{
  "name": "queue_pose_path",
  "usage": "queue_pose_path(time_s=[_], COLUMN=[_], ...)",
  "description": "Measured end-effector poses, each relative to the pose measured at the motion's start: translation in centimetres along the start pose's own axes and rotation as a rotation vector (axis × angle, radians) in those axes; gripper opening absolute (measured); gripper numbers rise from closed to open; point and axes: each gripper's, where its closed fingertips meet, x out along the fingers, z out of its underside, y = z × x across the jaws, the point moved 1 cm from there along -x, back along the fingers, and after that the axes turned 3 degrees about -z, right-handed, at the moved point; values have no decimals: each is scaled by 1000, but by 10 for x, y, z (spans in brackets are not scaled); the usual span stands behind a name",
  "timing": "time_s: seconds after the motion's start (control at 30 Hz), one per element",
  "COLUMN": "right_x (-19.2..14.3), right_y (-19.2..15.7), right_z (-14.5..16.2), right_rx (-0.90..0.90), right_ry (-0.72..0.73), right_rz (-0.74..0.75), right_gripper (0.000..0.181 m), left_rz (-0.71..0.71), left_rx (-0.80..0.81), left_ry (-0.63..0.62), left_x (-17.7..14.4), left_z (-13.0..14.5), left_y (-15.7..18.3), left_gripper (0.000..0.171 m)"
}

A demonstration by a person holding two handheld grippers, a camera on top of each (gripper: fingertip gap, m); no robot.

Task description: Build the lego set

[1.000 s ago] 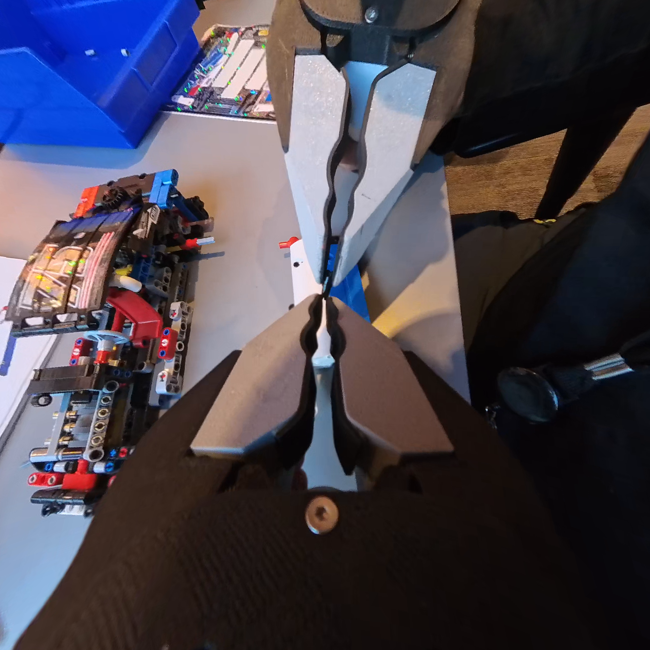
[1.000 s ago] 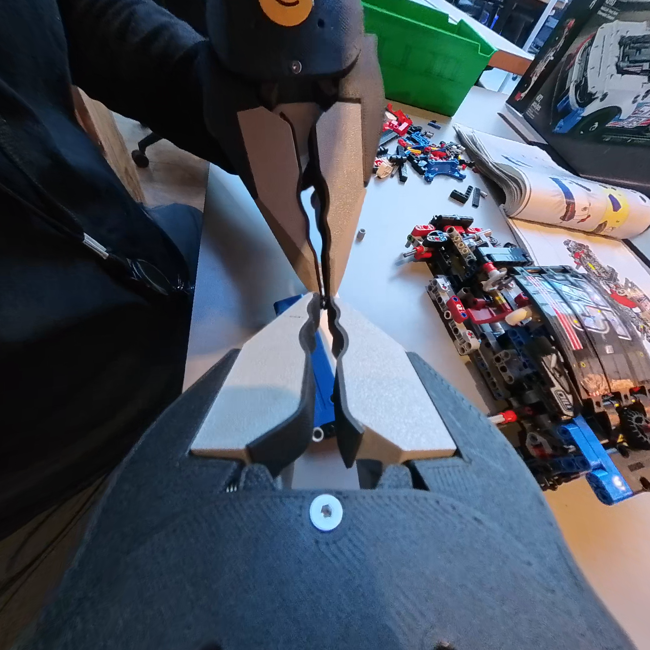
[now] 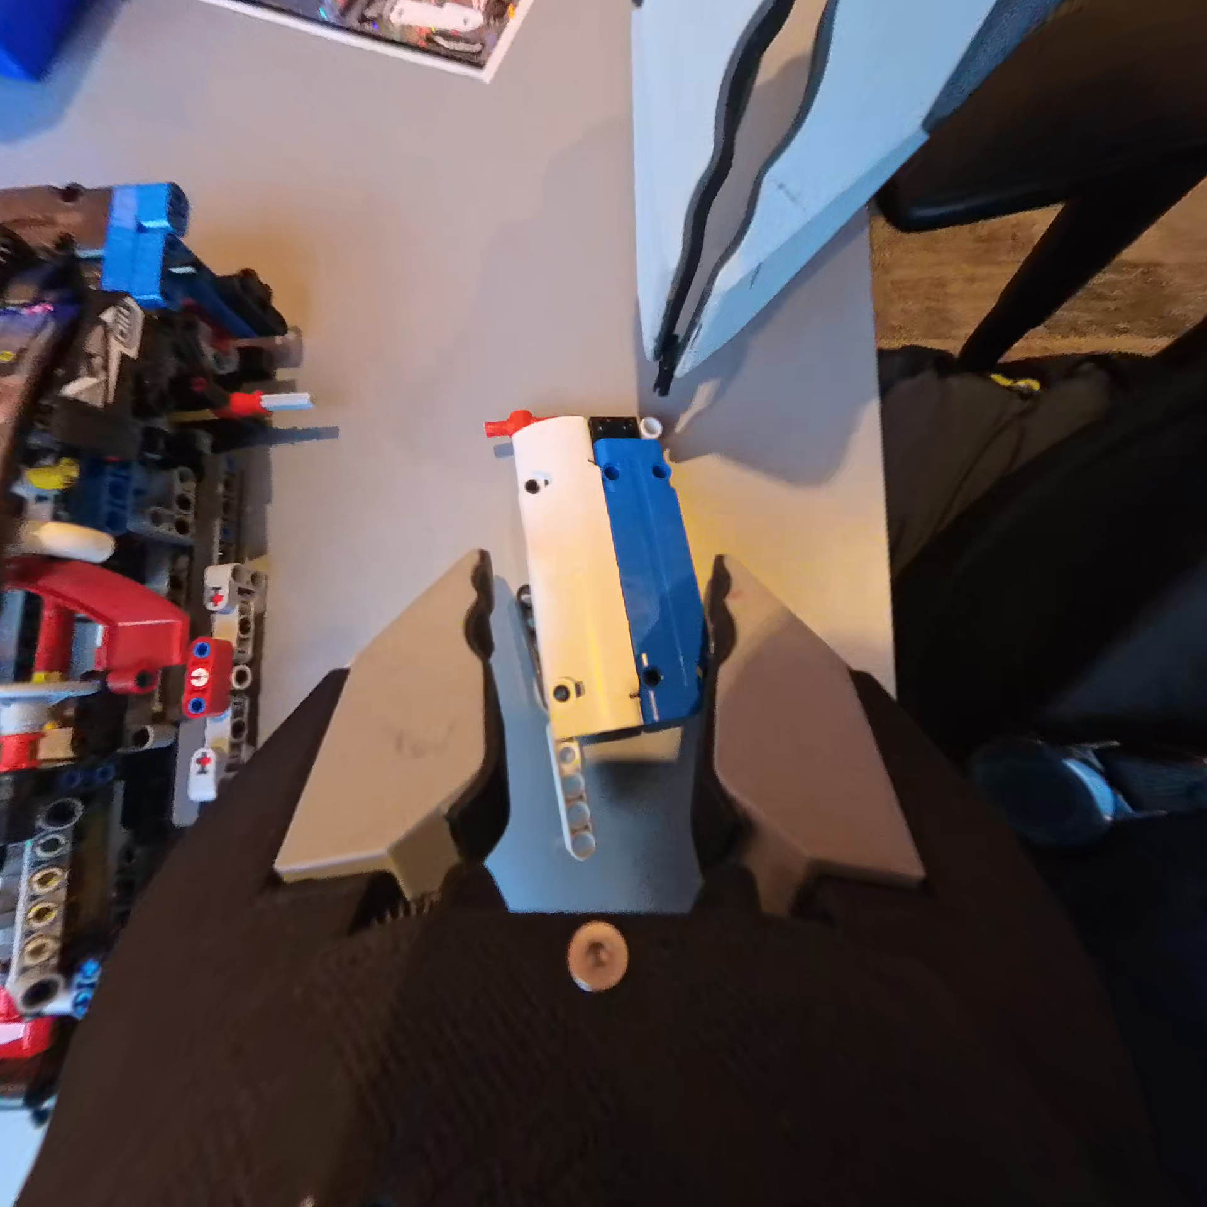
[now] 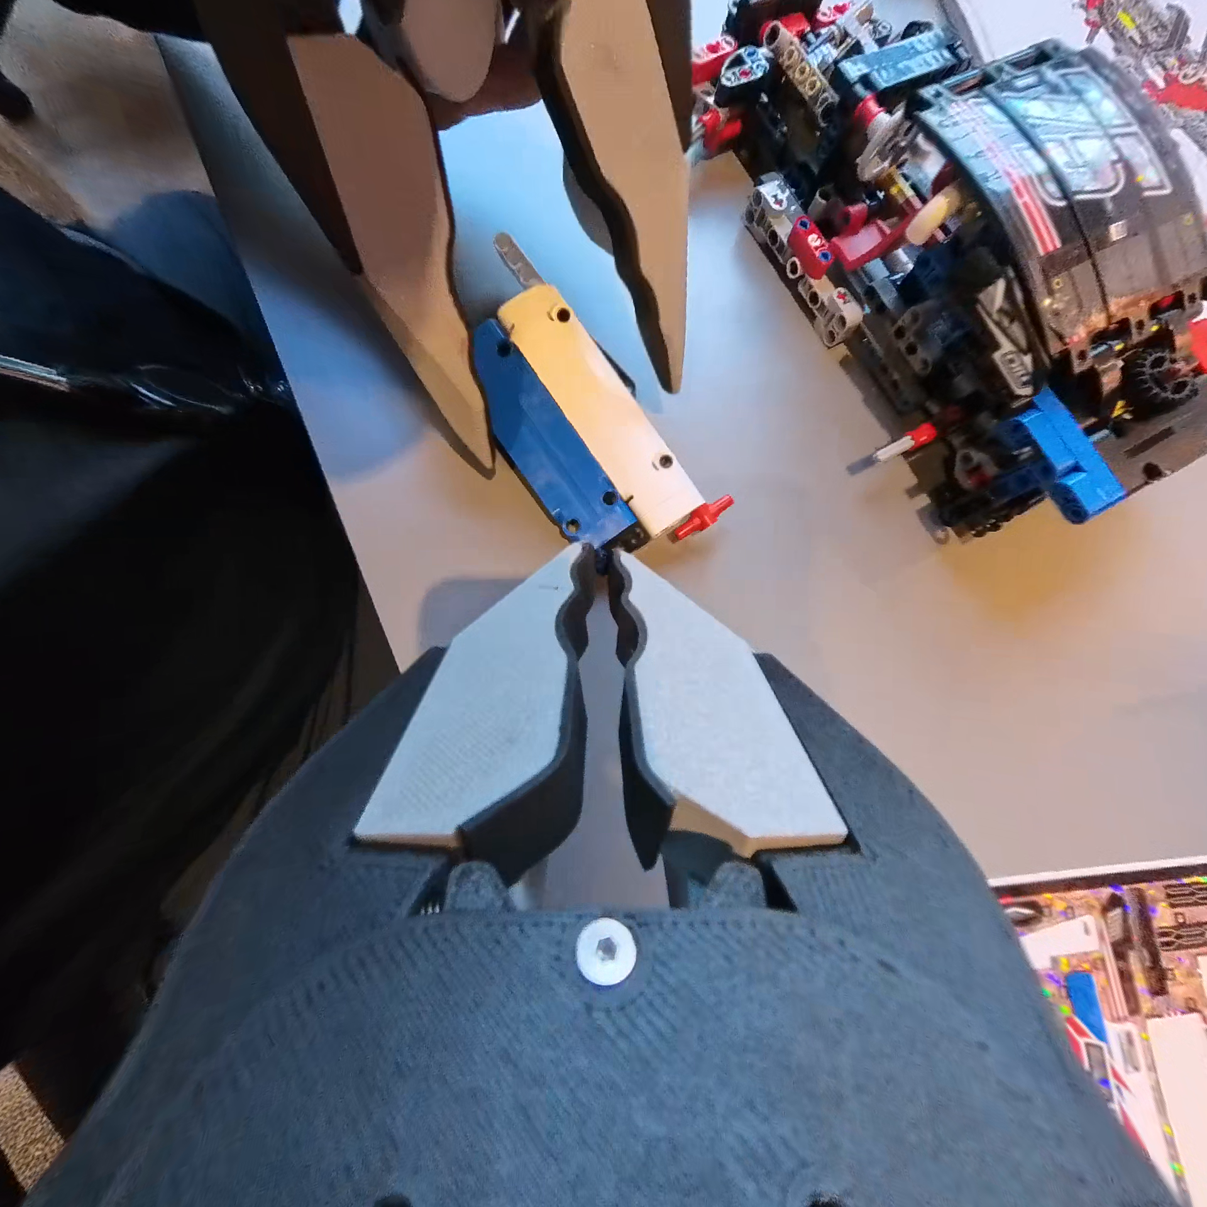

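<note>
A white and blue panel assembly (image 3: pixel 607 575) with a red pin at its far end lies flat on the grey table (image 3: pixel 405 261). My left gripper (image 3: pixel 597 568) is open, its fingers standing either side of the assembly's near half. My right gripper (image 4: pixel 597 558) is shut, its tips right at the assembly's (image 4: pixel 588 418) blue end. In the left wrist view the right gripper (image 3: pixel 661 382) hangs just beyond that end. A small dark bit shows at its tips; I cannot tell what it is. The partly built car model (image 3: pixel 130 522) sits to the left.
The car model (image 4: pixel 980 261) fills the upper right of the right wrist view. A printed sheet (image 4: pixel 1123 1019) lies at the lower right. A blue bin (image 3: pixel 26 39) stands at the back left. The table edge (image 3: pixel 878 522) runs close beside the assembly, with a person's dark clothing beyond. Tip to tip, the grippers are about 6 cm apart.
Both grippers were shut on the assembly, tip to tip. Now the left gripper has opened, and the assembly lies on the table between its fingers.
</note>
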Motion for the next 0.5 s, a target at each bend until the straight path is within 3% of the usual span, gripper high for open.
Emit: queue_pose_path(time_s=[0.17, 0.5], right_x=[7, 13], right_y=[-2, -4], right_z=[5, 7], right_rx=[-2, -32], right_ry=[-6, -5], right_rz=[28, 80], right_gripper=[1, 1], left_rz=[21, 25], left_rx=[-13, -37], left_ry=[-36, -33], left_x=[8, 9], left_z=[9, 10], left_y=[5, 6], left_gripper=[54, 54])
